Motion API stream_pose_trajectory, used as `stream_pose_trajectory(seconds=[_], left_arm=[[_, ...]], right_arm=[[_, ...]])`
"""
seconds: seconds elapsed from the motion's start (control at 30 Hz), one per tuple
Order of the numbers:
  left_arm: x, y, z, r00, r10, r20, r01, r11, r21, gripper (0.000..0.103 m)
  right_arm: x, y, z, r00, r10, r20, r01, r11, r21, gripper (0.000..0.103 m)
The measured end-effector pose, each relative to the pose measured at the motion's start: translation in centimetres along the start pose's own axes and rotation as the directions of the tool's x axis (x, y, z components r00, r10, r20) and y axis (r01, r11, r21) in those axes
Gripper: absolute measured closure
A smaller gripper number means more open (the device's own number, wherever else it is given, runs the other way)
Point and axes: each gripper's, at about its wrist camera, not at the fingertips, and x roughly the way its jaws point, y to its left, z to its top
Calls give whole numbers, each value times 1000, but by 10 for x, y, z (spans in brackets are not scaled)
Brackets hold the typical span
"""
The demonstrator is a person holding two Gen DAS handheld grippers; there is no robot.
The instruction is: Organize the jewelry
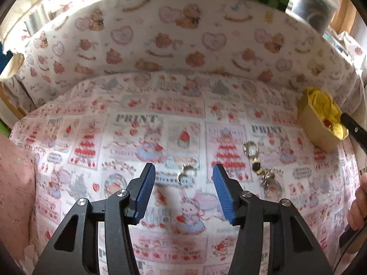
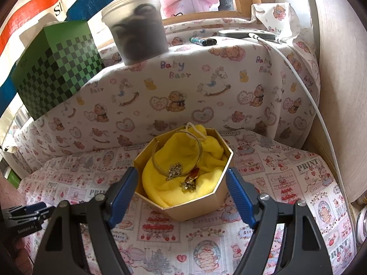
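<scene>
done: gold box (image 2: 183, 206) near counter's far right corner already has bangle (image 2: 176, 151) + 2 small pcs on yellow cloth (image 2: 213, 160)
left: silver ring (image 1: 187, 171), charm chain (image 1: 257, 162) lie mid-counter
left tool (image 1: 183, 194): half open, empty, ring btw. tips, not touching
right tool (image 2: 181, 194): wide open around box, grips nothing

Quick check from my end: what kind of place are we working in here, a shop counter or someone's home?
Most likely a home, a small table or bench by a window. Cartoon-print cloth covers the surface, a teddy-bear fabric drapes the ledge behind, and household clutter sits on it: a lidded plastic tub and a lighter.
</scene>
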Motion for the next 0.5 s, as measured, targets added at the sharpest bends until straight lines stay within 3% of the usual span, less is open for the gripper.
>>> stream_pose_trajectory(seconds=[0.2, 0.3, 0.5], left_arm=[[15, -3, 0, 999, 15, -31, -16, 999, -31, 80], [15, 9, 2, 999, -32, -29, 30, 996, -80, 91], [15, 26, 4, 999, -42, -3, 42, 996, -79, 92]], right_arm=[[3, 1, -1, 1000, -8, -2, 8, 1000, -9, 27], [4, 2, -1, 1000, -12, -4, 12, 1000, -15, 27], [4, 3, -1, 1000, -7, -6, 7, 1000, -23, 27]])
